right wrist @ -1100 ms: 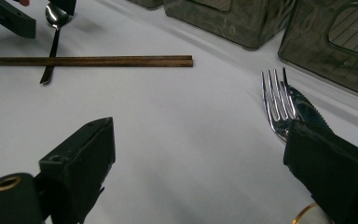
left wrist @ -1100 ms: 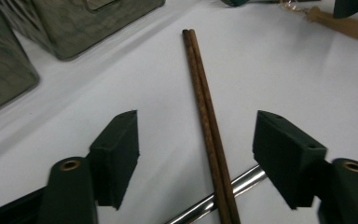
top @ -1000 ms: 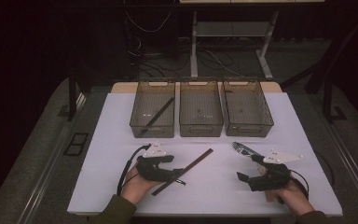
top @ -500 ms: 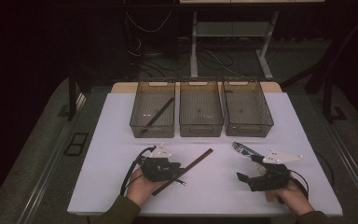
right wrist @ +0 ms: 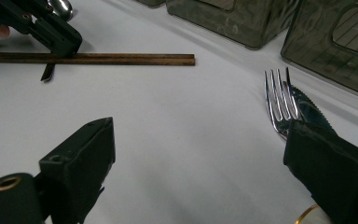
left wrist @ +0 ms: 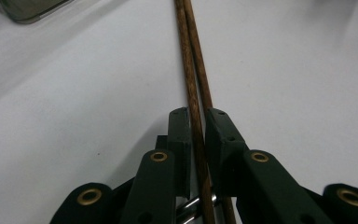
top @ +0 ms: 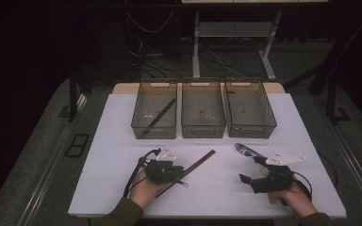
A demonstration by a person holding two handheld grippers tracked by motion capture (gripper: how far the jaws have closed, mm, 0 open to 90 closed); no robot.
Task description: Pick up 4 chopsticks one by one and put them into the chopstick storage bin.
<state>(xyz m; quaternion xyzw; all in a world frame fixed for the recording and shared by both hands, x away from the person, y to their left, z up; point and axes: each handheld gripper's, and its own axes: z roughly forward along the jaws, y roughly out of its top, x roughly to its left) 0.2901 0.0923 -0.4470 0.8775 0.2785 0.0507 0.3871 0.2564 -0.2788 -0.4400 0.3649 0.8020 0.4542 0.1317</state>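
Observation:
A pair of brown wooden chopsticks (top: 199, 163) lies slanted on the white table (top: 217, 193), left of centre. My left gripper (top: 177, 176) sits over their near end. Its jaws have just been closing, and in the left gripper view (left wrist: 196, 116) they pinch one chopstick (left wrist: 189, 70) between the pads. The second chopstick (left wrist: 201, 70) runs alongside and passes under the right-hand jaw. My right gripper (top: 250, 170) rests open on the table at the right, with nothing between its jaws (right wrist: 198, 135). A steel fork (right wrist: 277, 100) and a serrated knife (right wrist: 310, 109) lie just ahead of it.
Three smoky clear bins stand in a row at the back: left bin (top: 141, 127), middle bin (top: 202, 128), right bin (top: 250, 128). A dark stick (top: 160, 115) lies in the left bin. Open white tabletop lies between the two grippers.
The left gripper's jaws have closed around the near end of the chopsticks. The hand itself barely shifted. The right gripper, fork and knife stayed put.

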